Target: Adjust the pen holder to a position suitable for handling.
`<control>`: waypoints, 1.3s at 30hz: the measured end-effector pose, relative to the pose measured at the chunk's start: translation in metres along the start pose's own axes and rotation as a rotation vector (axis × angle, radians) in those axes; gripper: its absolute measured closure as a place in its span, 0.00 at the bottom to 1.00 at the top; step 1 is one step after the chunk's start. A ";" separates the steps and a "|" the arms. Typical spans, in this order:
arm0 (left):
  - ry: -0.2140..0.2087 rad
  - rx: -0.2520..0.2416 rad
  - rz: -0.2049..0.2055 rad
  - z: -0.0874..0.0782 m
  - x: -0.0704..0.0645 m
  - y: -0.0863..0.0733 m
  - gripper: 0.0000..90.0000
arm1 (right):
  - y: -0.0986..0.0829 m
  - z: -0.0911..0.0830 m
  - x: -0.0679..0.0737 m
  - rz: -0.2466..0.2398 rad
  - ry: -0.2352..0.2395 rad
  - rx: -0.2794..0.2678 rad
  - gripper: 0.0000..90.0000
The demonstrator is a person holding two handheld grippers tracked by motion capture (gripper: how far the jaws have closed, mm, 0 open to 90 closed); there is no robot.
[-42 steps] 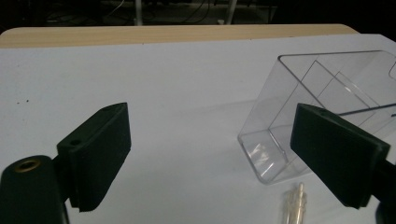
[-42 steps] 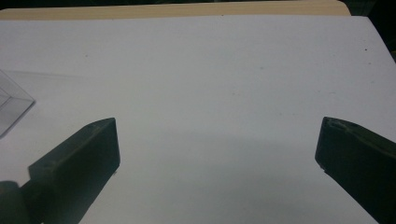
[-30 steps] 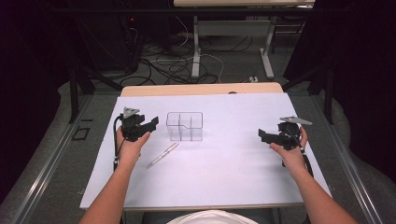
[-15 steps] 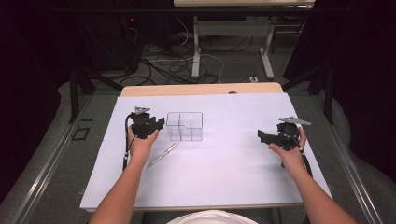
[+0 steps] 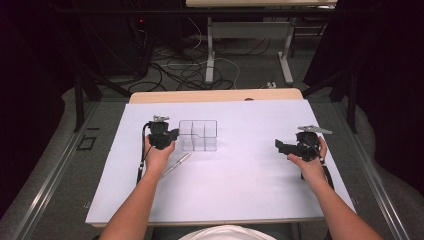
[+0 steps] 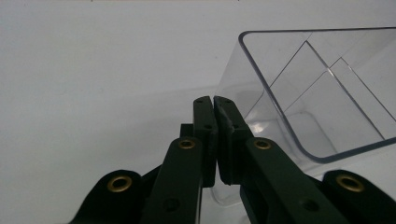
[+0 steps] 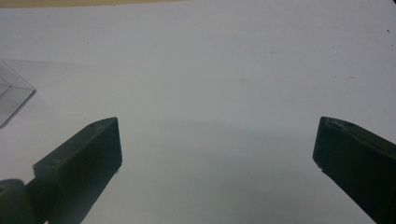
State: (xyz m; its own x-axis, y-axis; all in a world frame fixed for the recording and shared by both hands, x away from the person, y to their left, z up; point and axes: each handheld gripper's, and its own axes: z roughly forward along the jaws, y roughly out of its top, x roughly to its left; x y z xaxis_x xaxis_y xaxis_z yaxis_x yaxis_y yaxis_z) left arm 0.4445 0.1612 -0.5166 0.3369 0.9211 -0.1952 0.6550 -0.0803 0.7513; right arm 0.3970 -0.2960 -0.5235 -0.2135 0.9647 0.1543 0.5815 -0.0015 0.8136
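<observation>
From above, the clear box sits mid-table; the left gripper touches its left wall, having slid in from farther left, with a pen nearby. Along the left gripper, the jaws are pressed together, pinching nothing I can confirm, beside the box; push gently and squarely. The right gripper gapes wide and empty, well right of the box.

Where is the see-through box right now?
In the high view the clear box sits on the white table, left of the middle, right beside the left hand-held gripper, with a pen lying just in front of it.
</observation>
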 end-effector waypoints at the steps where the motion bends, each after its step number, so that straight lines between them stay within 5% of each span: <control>1: -0.007 0.005 -0.003 0.001 -0.002 0.000 1.00 | 0.000 0.000 0.000 -0.001 0.000 0.000 0.01; 20: -0.060 0.008 -0.003 0.015 -0.038 0.002 1.00 | -0.001 0.002 0.001 -0.001 0.006 0.009 0.01; 39: -0.076 0.011 0.008 0.027 -0.061 0.007 1.00 | -0.001 0.003 0.002 0.005 0.010 0.015 0.01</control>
State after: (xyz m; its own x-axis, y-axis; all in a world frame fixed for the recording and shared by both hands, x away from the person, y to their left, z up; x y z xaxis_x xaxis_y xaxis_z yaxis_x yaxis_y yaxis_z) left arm 0.4466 0.0942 -0.5165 0.3928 0.8886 -0.2369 0.6590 -0.0923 0.7464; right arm 0.3980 -0.2936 -0.5255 -0.2181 0.9621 0.1637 0.5939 -0.0023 0.8045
